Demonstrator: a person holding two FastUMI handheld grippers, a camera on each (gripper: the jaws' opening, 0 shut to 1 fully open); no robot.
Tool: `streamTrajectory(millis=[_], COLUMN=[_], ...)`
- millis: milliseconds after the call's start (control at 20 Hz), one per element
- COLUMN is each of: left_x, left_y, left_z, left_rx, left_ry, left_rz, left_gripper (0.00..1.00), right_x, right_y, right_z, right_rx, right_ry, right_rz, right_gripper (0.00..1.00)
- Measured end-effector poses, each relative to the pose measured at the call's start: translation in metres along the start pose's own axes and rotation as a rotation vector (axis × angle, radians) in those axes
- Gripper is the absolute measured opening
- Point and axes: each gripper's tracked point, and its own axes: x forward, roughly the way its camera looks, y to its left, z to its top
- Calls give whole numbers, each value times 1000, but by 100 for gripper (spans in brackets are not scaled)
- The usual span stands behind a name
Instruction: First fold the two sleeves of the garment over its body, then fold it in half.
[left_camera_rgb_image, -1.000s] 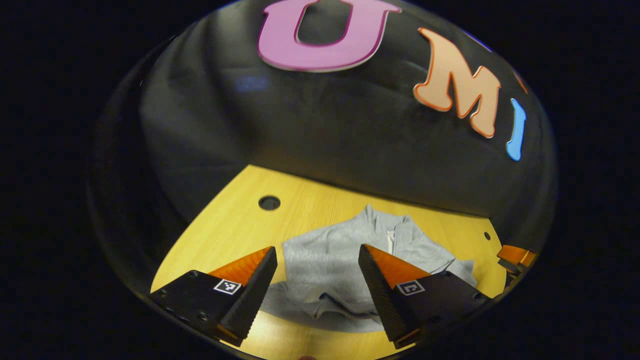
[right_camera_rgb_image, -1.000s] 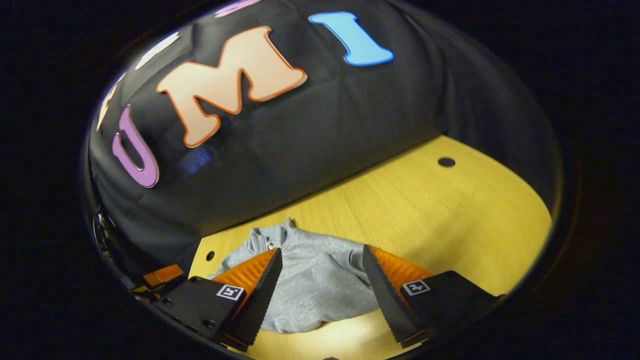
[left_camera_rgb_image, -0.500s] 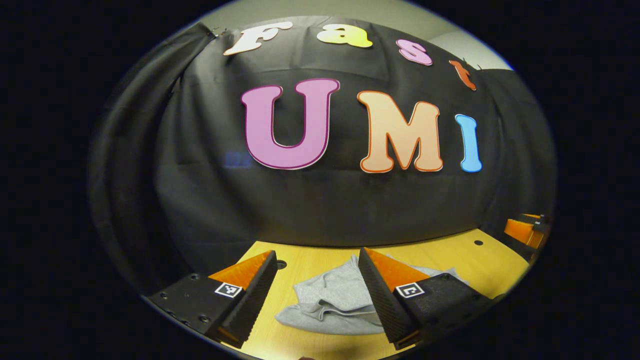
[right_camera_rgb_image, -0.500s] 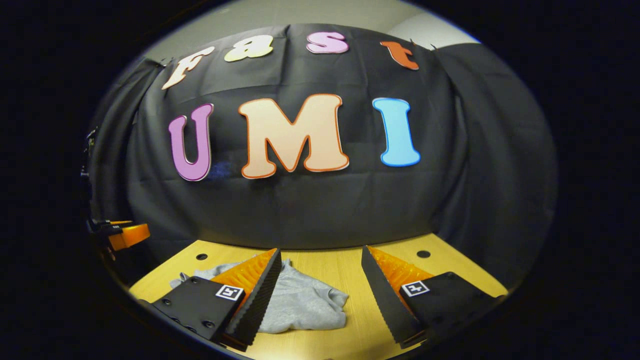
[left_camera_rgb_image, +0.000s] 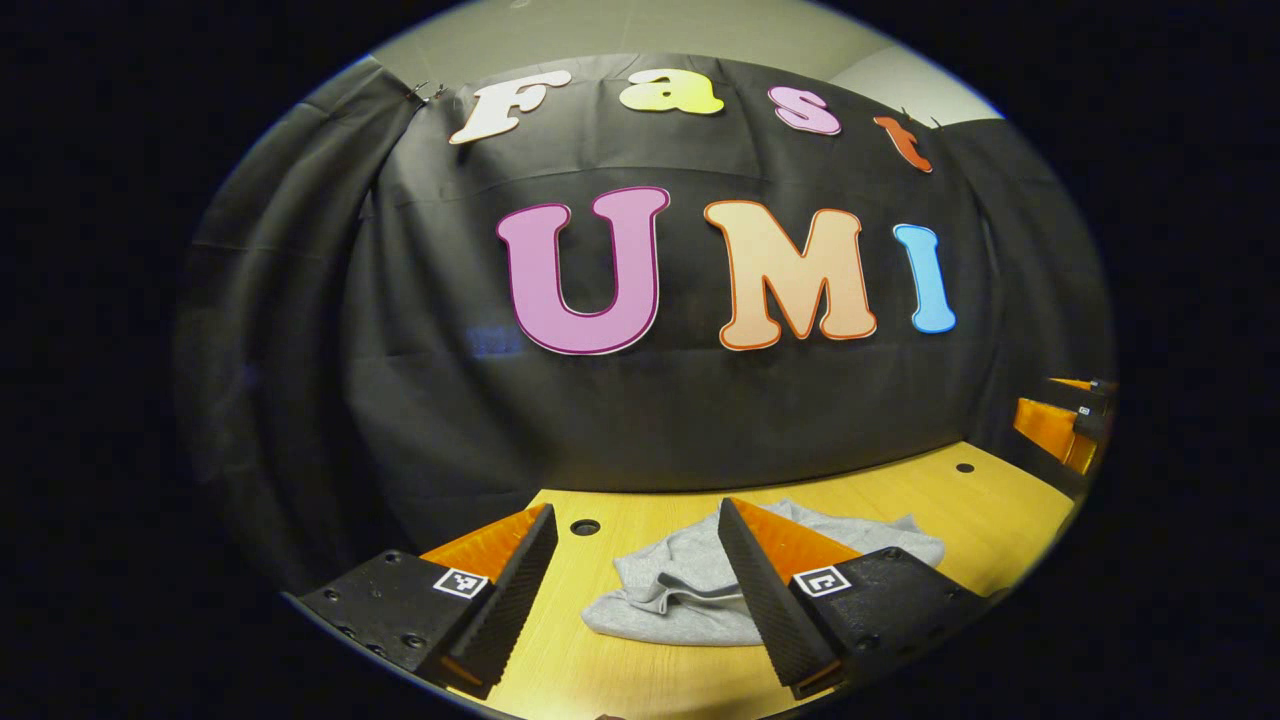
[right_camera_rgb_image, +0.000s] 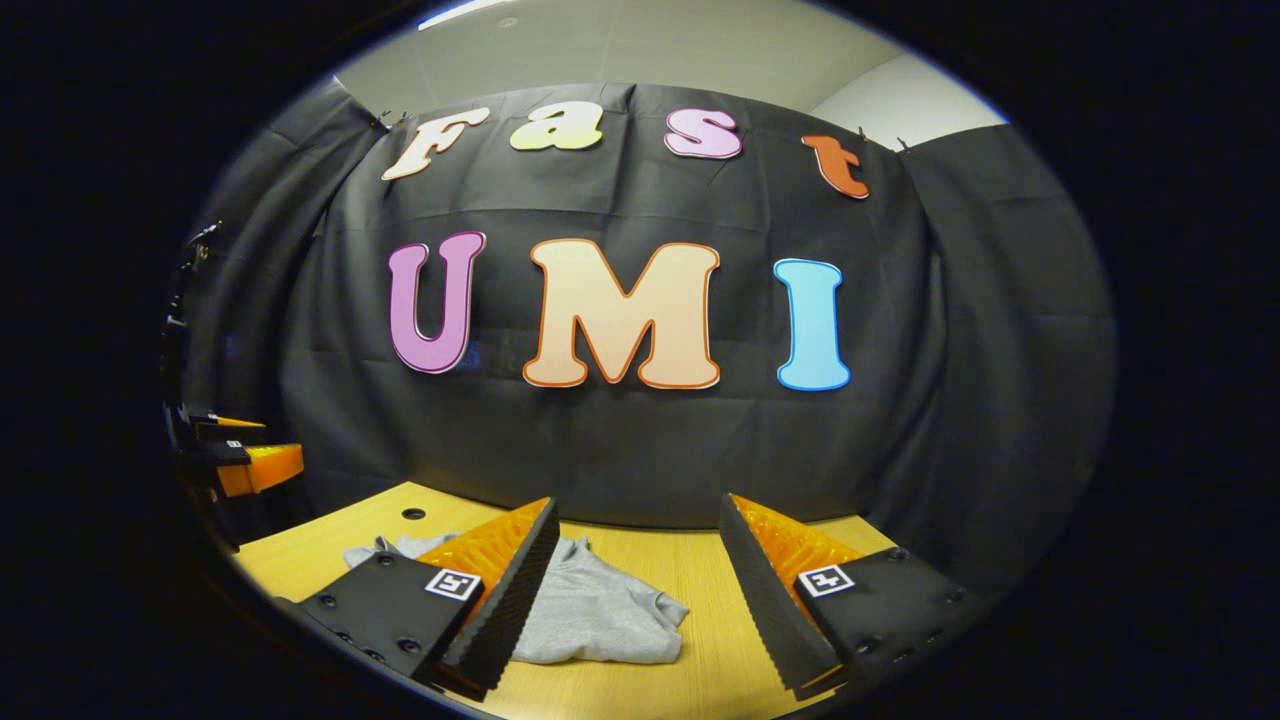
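Left gripper view has the grey zip-neck sweatshirt lying folded in a compact heap on the wooden table, seemingly finished; both the left gripper and right gripper hover above it, fingers spread apart, holding nothing
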Motion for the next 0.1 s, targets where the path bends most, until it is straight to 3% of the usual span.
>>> streamTrajectory(millis=[100], left_x=[-2], left_y=[1], left_z=[6], left_rx=[4], left_ry=[-24], left_rz=[1], left_gripper=[95], right_x=[-2], right_y=[0], right_z=[5], right_rx=[1], right_ry=[-12], right_rz=[1], right_gripper=[100])
